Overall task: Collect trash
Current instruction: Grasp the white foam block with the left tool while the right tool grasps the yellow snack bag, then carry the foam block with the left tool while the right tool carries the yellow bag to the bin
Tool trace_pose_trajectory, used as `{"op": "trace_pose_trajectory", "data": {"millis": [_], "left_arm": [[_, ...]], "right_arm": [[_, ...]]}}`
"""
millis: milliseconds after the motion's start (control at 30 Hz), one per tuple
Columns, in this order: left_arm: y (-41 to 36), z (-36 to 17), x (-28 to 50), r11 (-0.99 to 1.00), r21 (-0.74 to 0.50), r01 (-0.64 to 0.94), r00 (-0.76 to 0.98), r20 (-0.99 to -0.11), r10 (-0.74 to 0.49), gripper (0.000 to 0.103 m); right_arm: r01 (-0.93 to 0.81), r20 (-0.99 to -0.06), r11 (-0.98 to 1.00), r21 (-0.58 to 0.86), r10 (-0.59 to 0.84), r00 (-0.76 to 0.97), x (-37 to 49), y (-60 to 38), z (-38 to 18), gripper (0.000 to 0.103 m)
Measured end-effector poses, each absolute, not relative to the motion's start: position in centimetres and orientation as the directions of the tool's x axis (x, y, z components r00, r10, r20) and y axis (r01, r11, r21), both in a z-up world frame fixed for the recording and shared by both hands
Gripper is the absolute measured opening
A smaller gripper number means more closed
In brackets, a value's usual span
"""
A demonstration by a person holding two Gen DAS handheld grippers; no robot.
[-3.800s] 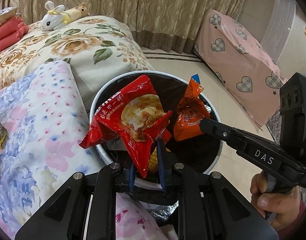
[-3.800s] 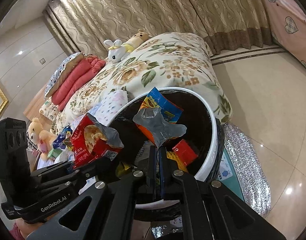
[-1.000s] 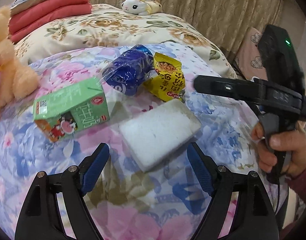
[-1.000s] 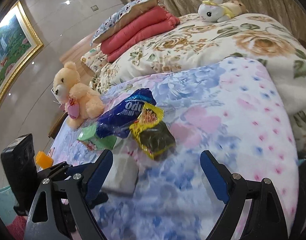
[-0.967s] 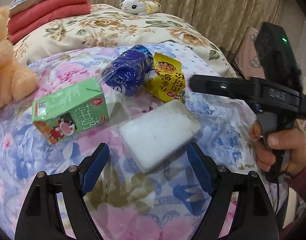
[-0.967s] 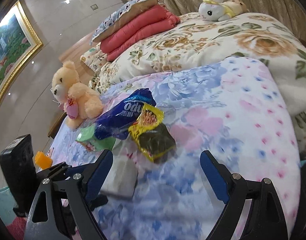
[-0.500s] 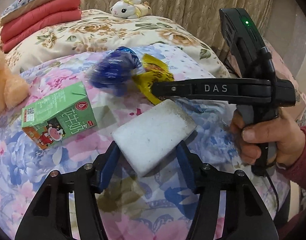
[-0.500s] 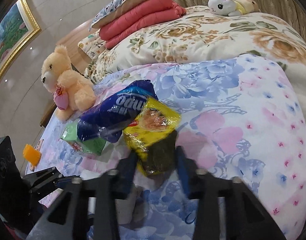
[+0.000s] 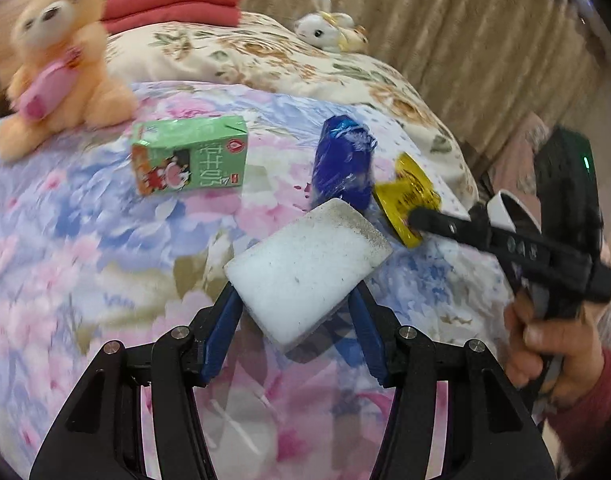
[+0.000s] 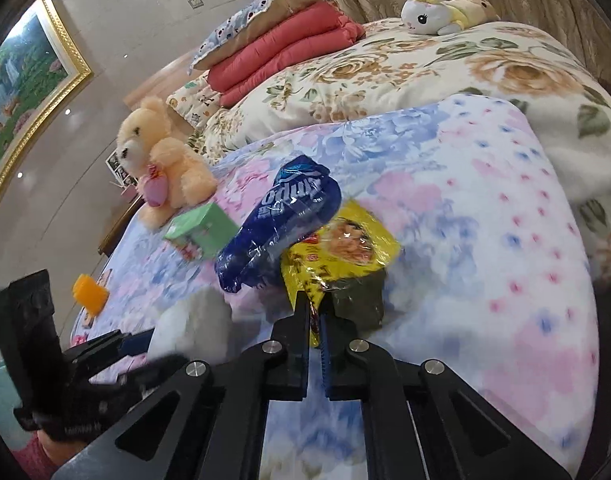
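Note:
A white foam sponge (image 9: 305, 268) is clamped between the blue pads of my left gripper (image 9: 293, 296) and sits raised off the floral blanket (image 9: 85, 264). A crumpled yellow snack packet (image 10: 341, 252) lies beside it, and my right gripper (image 10: 315, 306) is shut on its near edge. The left wrist view shows the right gripper (image 9: 417, 214) pinching that yellow packet (image 9: 405, 196). A blue wrapper (image 9: 343, 164) and a green milk carton (image 9: 189, 156) lie loose on the blanket. In the right wrist view the sponge (image 10: 193, 320) is blurred, at my left gripper (image 10: 145, 344).
A peach teddy bear (image 9: 61, 60) sits at the blanket's far left, and a white rabbit plush (image 9: 329, 34) lies on the flowered quilt behind. An orange block (image 10: 90, 294) rests near the left edge. Folded red bedding (image 10: 289, 52) is stacked at the back.
My left gripper closed on the sponge and lifted it off the blanket while swinging left. My right gripper moved in and shut on the yellow packet's edge, dragging it away from the blue wrapper.

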State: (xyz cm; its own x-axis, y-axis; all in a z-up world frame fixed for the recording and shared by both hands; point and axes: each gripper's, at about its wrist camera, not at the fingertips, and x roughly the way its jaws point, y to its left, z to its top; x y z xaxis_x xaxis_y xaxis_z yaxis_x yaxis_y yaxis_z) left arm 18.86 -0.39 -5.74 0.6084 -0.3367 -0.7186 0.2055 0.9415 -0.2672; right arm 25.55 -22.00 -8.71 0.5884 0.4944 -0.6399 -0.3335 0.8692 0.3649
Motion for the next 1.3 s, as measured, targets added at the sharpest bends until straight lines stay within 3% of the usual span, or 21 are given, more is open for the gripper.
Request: {"op": "trace_pose_trajectory", "data": {"millis": [733,1300], "left_arm": [[-5.2,-4.5,14.7,0.946,-0.266,0.185,0.648,-0.691,-0.321,0.055],[-10.1,-3.0,13.7,0.933,-0.243,0.264,0.636,-0.683,-0.358,0.055]], "right_arm": [[-0.284,-0.604,0.884,0.372,0.463,0.649,17.7,-27.0,-8.0,0.0],[-0.248,-0.557,0.9,0.358,0.419,0.717,14.7,-30.6,-6.0,0.0]]}}
